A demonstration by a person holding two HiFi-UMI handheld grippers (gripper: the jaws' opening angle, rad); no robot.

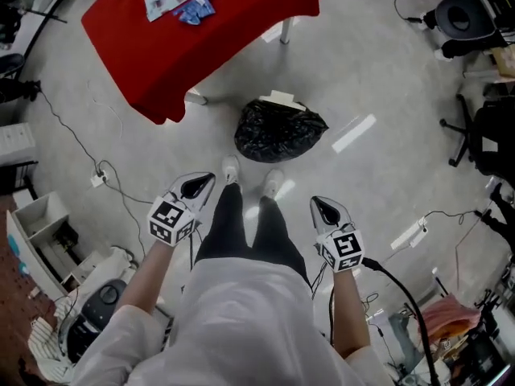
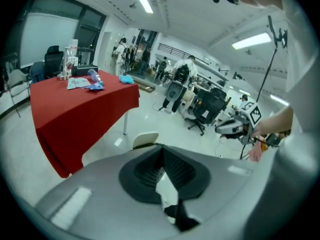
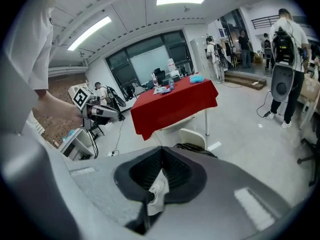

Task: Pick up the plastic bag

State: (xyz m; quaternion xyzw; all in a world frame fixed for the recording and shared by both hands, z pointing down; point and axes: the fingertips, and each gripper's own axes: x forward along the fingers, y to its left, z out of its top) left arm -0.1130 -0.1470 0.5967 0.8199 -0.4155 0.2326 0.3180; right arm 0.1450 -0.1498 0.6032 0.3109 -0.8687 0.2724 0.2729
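The black plastic bag (image 1: 280, 131) sits on the floor. It is full and bumpy. It is near the closest corner of the red surface (image 1: 185, 47) and just in front of the person's white shoes (image 1: 232, 170). A small cream-coloured thing (image 1: 282, 98) pokes out right behind the bag. The person holds the left gripper (image 1: 209, 178) beside the left leg and the right gripper (image 1: 315, 203) beside the right leg. Both point down at a slant toward the bag, but they are well apart from it. The jaws of the left gripper are closed tight with nothing in them. The jaws of the right gripper are closed tight too, and empty. Some blue and white things (image 1: 181, 2) lie on the red surface near its far edge.
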